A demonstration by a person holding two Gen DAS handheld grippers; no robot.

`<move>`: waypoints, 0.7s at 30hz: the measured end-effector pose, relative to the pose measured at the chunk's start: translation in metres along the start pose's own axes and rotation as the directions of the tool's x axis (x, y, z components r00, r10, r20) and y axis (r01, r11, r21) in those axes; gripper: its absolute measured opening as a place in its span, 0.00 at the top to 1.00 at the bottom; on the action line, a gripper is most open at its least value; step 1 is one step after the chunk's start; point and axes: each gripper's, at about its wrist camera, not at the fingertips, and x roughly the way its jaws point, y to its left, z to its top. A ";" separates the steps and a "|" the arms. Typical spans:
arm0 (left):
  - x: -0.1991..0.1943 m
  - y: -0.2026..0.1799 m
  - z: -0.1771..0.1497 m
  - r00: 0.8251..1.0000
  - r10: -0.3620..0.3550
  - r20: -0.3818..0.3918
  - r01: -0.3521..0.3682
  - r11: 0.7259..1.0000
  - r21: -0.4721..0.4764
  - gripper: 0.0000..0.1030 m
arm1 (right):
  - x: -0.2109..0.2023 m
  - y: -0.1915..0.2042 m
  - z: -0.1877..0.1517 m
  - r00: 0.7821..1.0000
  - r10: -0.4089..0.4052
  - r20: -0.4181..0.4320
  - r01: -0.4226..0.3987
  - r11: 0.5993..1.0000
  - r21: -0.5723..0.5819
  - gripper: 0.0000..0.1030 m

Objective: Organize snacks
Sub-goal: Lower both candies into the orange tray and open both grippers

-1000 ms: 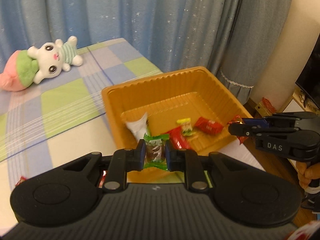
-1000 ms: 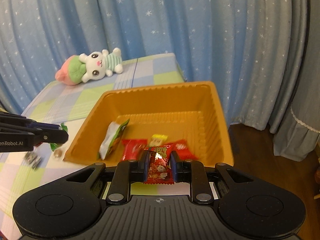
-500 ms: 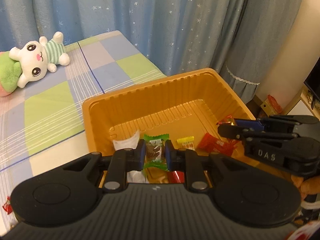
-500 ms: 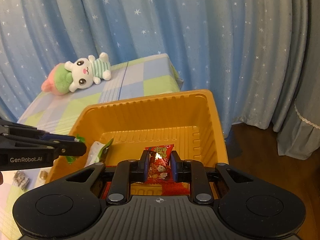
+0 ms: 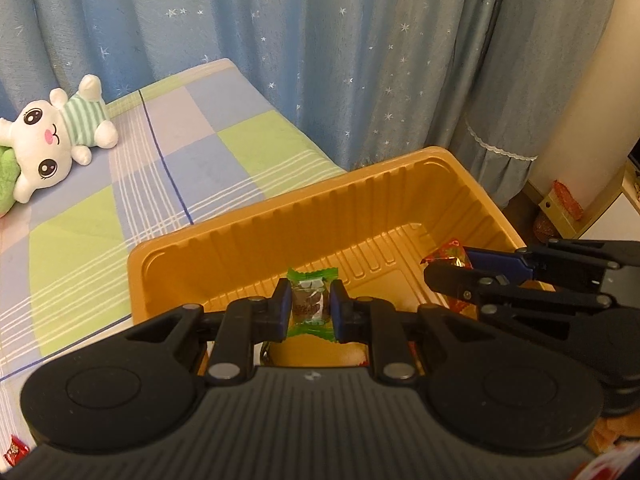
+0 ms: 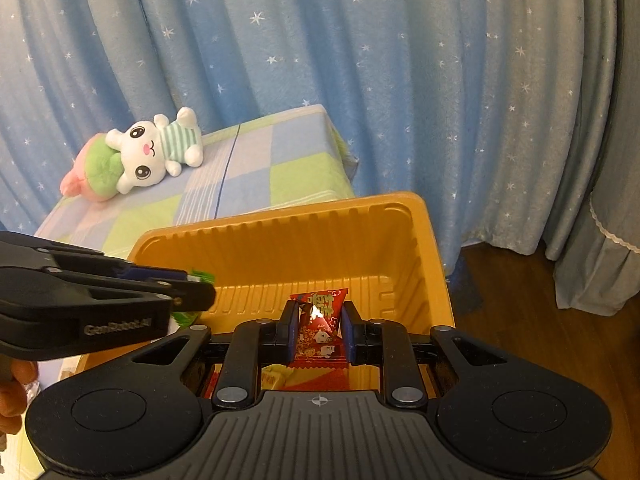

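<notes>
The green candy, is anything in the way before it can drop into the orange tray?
Nothing visible. The left hand-held gripper holds the green candy over the orange tray, with bare tray floor beyond it.

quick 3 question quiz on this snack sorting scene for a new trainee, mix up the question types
1. True or false: the left gripper is shut on a green-wrapped candy.
2. What does the right gripper hold? A) a red snack packet B) a banana C) nothing
3. Fill in: both grippers hang over the orange ____.

Key
1. True: its jaws pinch the candy.
2. A: the red snack packet sits clamped between its jaws.
3. tray: the orange tray lies on the checked cloth, where a plush toy also lies.
</notes>
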 end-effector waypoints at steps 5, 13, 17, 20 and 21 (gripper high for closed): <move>0.012 0.001 0.003 1.000 -0.008 -0.019 0.008 1.000 -0.020 0.82 | 0.002 -0.003 0.001 1.000 -0.001 0.000 0.001 1.000 0.007 0.78; 0.010 0.005 -0.001 1.000 -0.017 -0.021 0.016 0.999 -0.037 0.80 | 0.003 -0.007 0.000 1.000 0.007 -0.006 -0.007 1.000 0.014 0.78; 0.005 0.010 -0.004 0.999 -0.028 -0.019 0.027 0.998 -0.053 0.79 | 0.008 -0.006 0.000 1.000 0.014 -0.013 -0.013 1.000 0.023 0.78; 0.002 0.014 -0.005 0.999 -0.035 -0.011 0.034 0.997 -0.067 0.79 | 0.012 -0.003 0.001 1.000 0.013 -0.021 -0.013 1.000 0.020 0.78; 0.000 0.015 -0.005 0.999 -0.038 -0.008 0.037 0.997 -0.073 0.79 | 0.013 -0.003 0.002 1.000 0.013 -0.023 -0.013 1.000 0.019 0.78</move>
